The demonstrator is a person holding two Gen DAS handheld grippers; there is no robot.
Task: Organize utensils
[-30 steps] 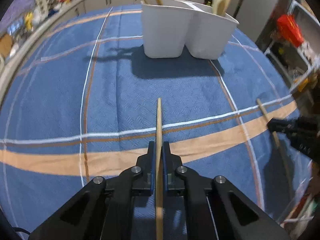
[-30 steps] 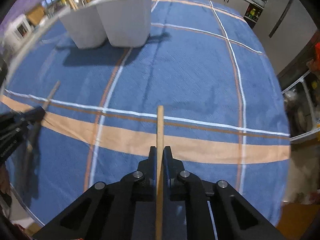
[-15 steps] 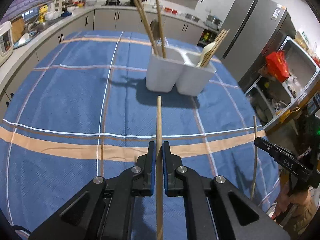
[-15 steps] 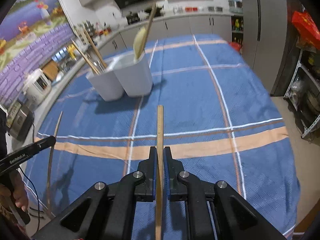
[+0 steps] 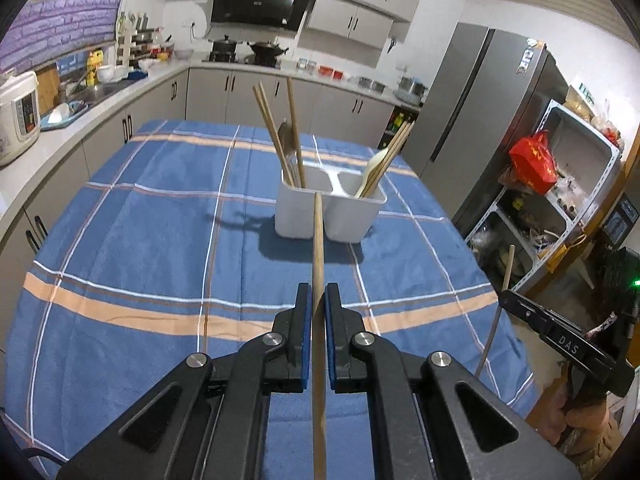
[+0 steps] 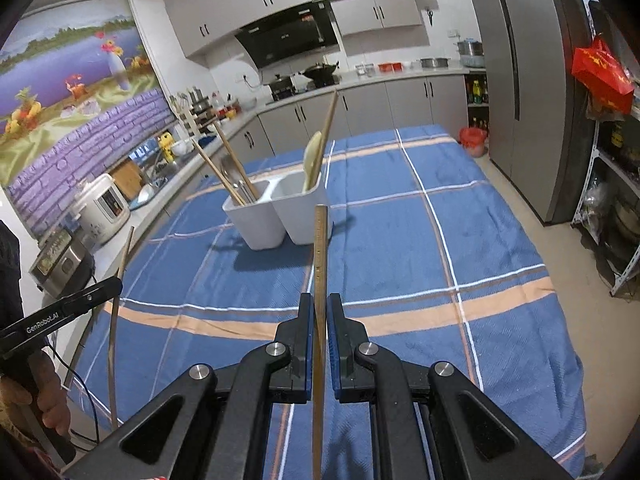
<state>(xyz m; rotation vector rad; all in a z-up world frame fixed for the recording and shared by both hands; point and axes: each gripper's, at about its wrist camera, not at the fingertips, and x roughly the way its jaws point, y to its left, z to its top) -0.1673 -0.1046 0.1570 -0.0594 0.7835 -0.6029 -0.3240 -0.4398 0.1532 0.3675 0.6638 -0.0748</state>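
The left gripper is clenched on a wooden chopstick, which runs straight up the middle of the left wrist frame, its tip overlapping the white two-compartment holder. The right gripper is clamped on a second chopstick, also running up the centre of its frame, with the tip meeting the front wall of the holder.

The holder stands on the blue plaid tablecloth, just above centre in both views, and both grippers hang above the cloth, well short of it. In the left wrist view, the holder's left compartment carries upright wooden chopsticks and what looks like a metal spoon, while its right compartment holds a pale spoon with more sticks leaning beside it.

At the lower right edge of the left wrist frame, the right gripper shows with its stick. At the lower left of the right wrist frame, the left gripper shows likewise.
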